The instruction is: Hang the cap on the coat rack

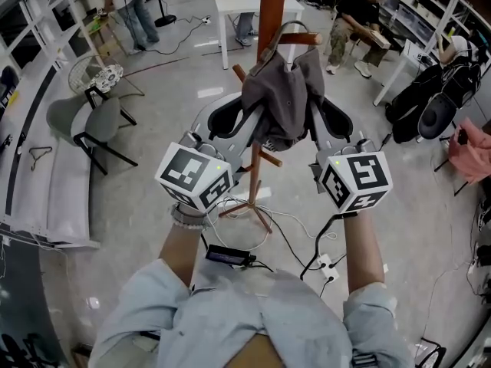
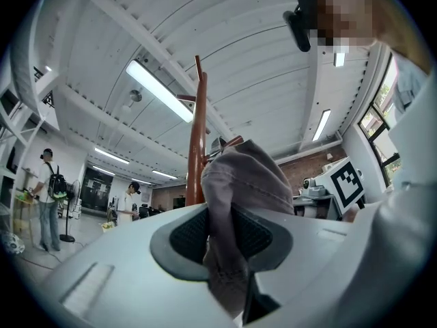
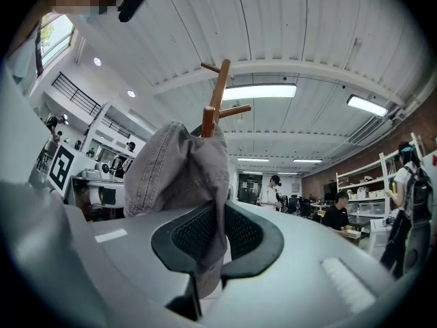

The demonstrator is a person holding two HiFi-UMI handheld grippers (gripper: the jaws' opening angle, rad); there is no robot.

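Firstly, in the head view, the person holds both grippers up in front of the coat rack [image 1: 271, 6], which stands on the floor [image 1: 176, 67] with its wooden pole rising between the two arms. The grey cap [image 1: 284, 90] is stretched between the grippers, right at the pole and just under an upper peg; I cannot tell whether it rests on any peg. The left gripper [image 1: 244, 117] takes the left edge of the cap and the right gripper [image 1: 324, 119] takes the right edge. A grey chair [image 1: 100, 125] stands well apart at the left, and a white bench [image 1: 249, 6] stands behind the rack. Next, in the left gripper view, the left gripper [image 2: 222, 236] is clenched on a fold of the cap [image 2: 246, 180]: the cloth goes down between the two dark pads and fills the gap. The brown pole of the coat rack [image 2: 198, 152] rises just behind the cap, with short pegs near its top. Finally, in the right gripper view, the right gripper [image 3: 218, 241] is also clenched on the cap [image 3: 177, 173], whose edge is pressed between the pads. The top of the coat rack [image 3: 216, 101] shows just above the cap, and its pegs point upward.
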